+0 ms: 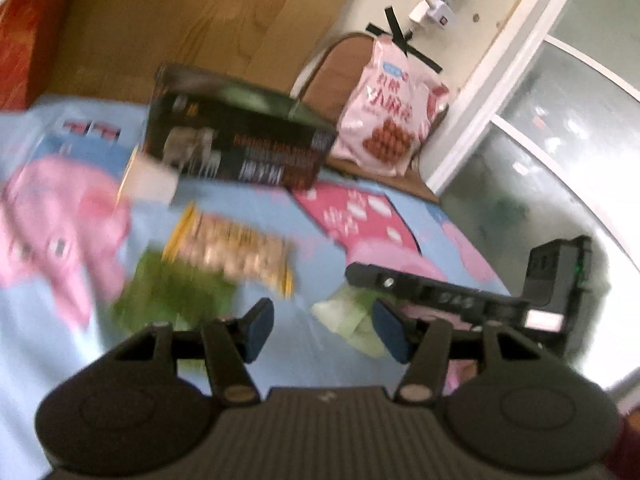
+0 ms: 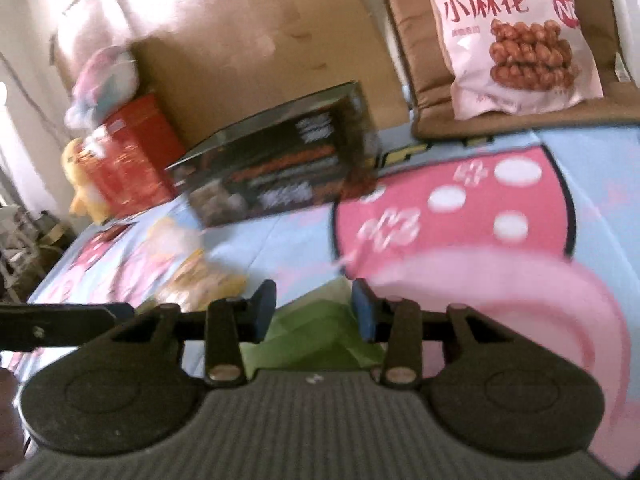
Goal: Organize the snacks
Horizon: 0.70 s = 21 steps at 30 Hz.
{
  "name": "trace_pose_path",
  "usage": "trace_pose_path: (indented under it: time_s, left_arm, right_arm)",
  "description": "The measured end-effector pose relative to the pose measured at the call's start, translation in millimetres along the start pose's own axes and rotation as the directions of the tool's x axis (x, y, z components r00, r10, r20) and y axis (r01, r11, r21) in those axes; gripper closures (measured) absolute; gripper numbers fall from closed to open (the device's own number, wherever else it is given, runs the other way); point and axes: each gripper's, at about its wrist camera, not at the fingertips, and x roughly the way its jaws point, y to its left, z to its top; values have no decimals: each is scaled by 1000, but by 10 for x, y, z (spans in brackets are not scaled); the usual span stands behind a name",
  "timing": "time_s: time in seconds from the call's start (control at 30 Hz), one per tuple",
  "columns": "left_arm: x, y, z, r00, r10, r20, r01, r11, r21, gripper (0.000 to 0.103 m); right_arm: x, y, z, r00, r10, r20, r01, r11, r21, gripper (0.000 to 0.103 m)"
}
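Observation:
My left gripper (image 1: 322, 326) is open and empty above the blue cartoon cloth (image 1: 280, 208). A yellow snack pack (image 1: 236, 250) and a green pack (image 1: 172, 296) lie ahead to its left. A pale green packet (image 1: 352, 318) lies by its right finger. The right gripper's body (image 1: 460, 300) shows at the right. My right gripper (image 2: 314, 308) is open over a green packet (image 2: 316, 332), not touching it. A yellow pack (image 2: 200, 280) lies to its left. A black box (image 1: 240, 140) (image 2: 276, 172) stands at the back. A pink snack bag (image 1: 392, 108) (image 2: 516, 36) rests on a chair.
A brown cushioned chair (image 2: 412, 40) stands behind the table edge. A red box (image 2: 132, 160) with plush toys (image 2: 100, 76) is at the far left, also showing in the left wrist view (image 1: 28, 20). A cardboard sheet (image 2: 248, 32) leans behind. A glass door (image 1: 560, 140) is at the right.

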Motion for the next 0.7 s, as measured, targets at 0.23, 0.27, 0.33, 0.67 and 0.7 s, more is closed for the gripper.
trace_pose_path:
  time_s: [0.23, 0.27, 0.33, 0.67, 0.7]
  left_arm:
    - [-255, 59, -356, 1000, -1, -23, 0, 999, -36, 46]
    - [-278, 67, -371, 1000, -4, -24, 3, 999, -46, 46]
    - [-330, 77, -407, 1000, -9, -27, 7, 998, -60, 46]
    - [-364, -30, -649, 995, -54, -85, 50, 998, -48, 45]
    - [-360, -59, -661, 997, -40, -70, 38, 999, -29, 46]
  right_arm:
    - [-114, 375, -307, 992, 123, -10, -122, 990, 76, 57]
    - [-111, 387, -316, 989, 150, -15, -148, 984, 95, 57]
    - [-158, 388, -322, 983, 186, 2, -184, 974, 132, 57]
    - [-292, 176, -419, 986, 167, 16, -168, 976, 139, 58]
    - [-292, 176, -419, 986, 167, 16, -168, 976, 139, 59]
